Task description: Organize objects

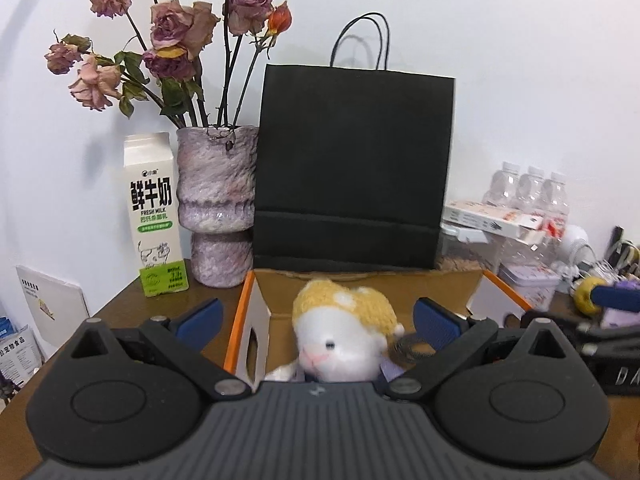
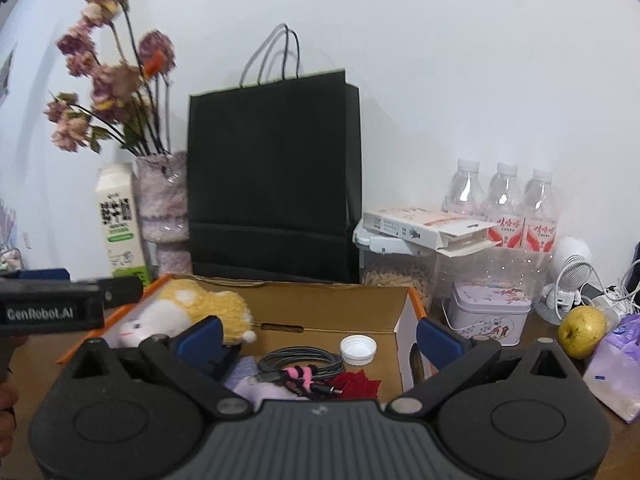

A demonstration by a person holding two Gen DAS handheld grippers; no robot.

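Observation:
An open cardboard box [image 1: 452, 284] with orange edges sits on the wooden table; it also shows in the right wrist view [image 2: 340, 304]. A white and yellow plush toy [image 1: 340, 332] lies inside it at the left [image 2: 192, 312]. The box also holds a coiled grey cable [image 2: 304, 360], a white cap [image 2: 358, 349], a red piece [image 2: 356, 384] and lilac cloth [image 2: 256, 388]. My left gripper [image 1: 318, 320] is open above the plush, empty. My right gripper [image 2: 320, 338] is open over the box, empty.
Behind the box stand a black paper bag [image 1: 352, 168], a vase of dried roses [image 1: 216, 204] and a milk carton [image 1: 154, 216]. At the right are water bottles [image 2: 504, 200], a cereal container [image 2: 396, 268], a tin [image 2: 490, 312], an apple [image 2: 582, 330] and a tissue pack [image 2: 616, 368].

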